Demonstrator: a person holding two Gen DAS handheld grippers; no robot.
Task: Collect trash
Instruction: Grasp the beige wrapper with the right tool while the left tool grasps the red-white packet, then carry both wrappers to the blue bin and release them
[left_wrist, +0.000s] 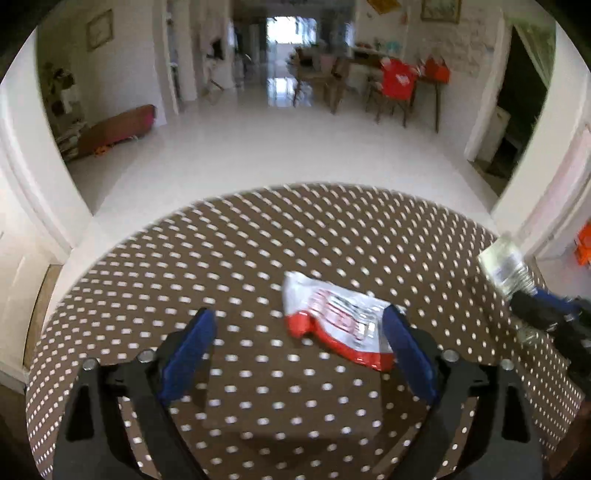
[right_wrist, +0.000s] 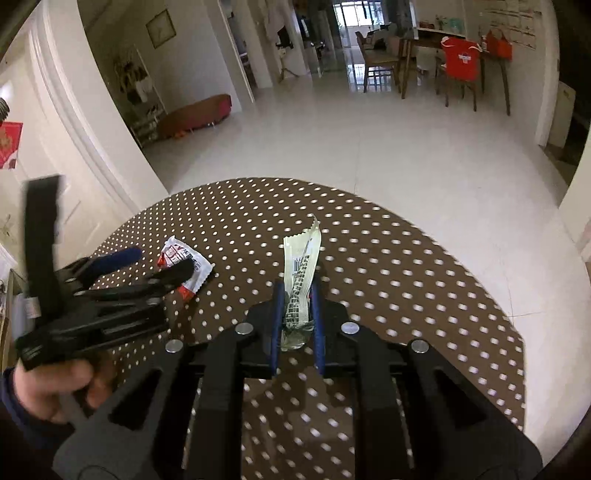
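Silvery wrapper (right_wrist: 300, 280) is already pinched in our right gripper (right_wrist: 297, 295); the red-and-white packet (left_wrist: 340, 325) still lies on the surface (left_wrist: 258, 240) between the left gripper's (left_wrist: 299, 343) spread fingers.

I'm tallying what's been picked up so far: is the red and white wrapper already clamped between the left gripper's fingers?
No, the red and white wrapper lies flat on the dotted tablecloth between the left gripper's spread fingers.

One round counter (right_wrist: 406, 258) carries two wrappers, a red-white one (right_wrist: 192, 264) at nine o'clock and a pale one (right_wrist: 301, 266) at centre; two grippers, four blue-padded fingers (left_wrist: 188, 354) altogether.
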